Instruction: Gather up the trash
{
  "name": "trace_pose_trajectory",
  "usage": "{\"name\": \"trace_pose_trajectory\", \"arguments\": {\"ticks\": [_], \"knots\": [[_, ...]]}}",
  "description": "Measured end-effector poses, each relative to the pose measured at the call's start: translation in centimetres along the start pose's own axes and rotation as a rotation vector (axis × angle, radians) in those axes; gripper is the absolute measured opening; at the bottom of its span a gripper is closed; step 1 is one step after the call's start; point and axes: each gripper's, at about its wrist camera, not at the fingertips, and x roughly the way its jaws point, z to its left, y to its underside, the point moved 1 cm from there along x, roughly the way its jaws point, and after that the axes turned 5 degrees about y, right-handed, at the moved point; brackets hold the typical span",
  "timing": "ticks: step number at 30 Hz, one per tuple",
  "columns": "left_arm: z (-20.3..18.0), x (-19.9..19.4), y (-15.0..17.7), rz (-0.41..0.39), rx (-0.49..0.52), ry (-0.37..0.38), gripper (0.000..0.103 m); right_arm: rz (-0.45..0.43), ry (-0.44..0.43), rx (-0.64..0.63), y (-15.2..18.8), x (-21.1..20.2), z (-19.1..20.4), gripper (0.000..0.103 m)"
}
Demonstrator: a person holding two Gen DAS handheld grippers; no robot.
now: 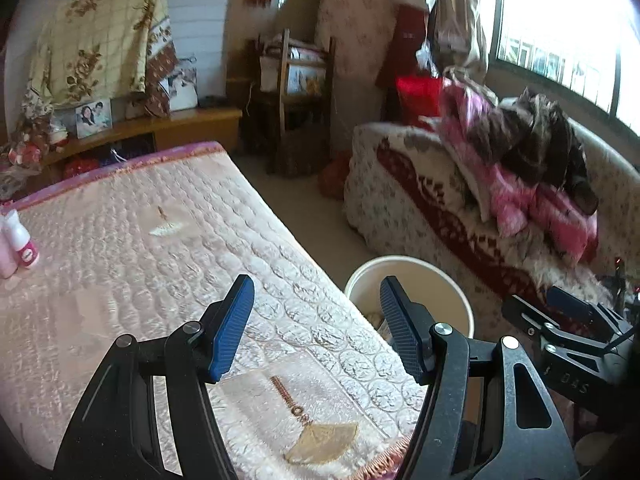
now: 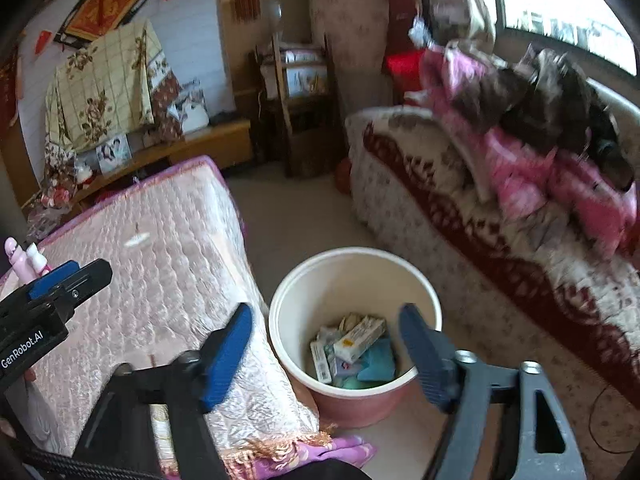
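At far left 2 pink bottles (image 1: 16,242) stand near the quilted bed's (image 1: 132,240) edge. The left gripper (image 1: 316,328) hangs over that bed's corner, jaws spread, holding nothing. A bare floor strip (image 2: 280,220) separates bed from sofa (image 2: 460,216). There sits the bin (image 2: 320,280), holding trash boxes (image 2: 356,340); the right gripper (image 2: 326,354) gapes empty above it.

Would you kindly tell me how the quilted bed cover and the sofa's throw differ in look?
The quilted bed cover is plain pale pink with a purple edge; the sofa throw is cream with a dark red pattern. The bed cover lies nearly bare, while the sofa throw carries a pile of clothes. Both flank the bucket.
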Motion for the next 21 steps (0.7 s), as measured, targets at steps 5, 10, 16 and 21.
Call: {"name": "trace_pose_trajectory", "arguments": {"ticks": [5, 10, 16, 21], "knots": [[0.1, -3.2, -0.1, -0.067, 0.02, -0.018, 0.075, -0.089, 0.008, 0.0, -0.3, -4.2, 0.7, 0.082], [-0.4, -5.7, 0.2, -0.118, 0.063, -0.037, 0.08, -0.145, 0.006, 0.013, -0.2, -6.8, 0.7, 0.088], [-0.7, -8.1, 0.3, -0.178, 0.086, -0.03, 0.08, -0.206, 0.013, 0.03, -0.3, -9.6, 0.4, 0.09], [-0.6, -9.5, 0.3, -0.216, 0.087, -0.029, 0.08, -0.258, 0.031, 0.02, -0.5, -11.3, 0.7, 0.097]]}}
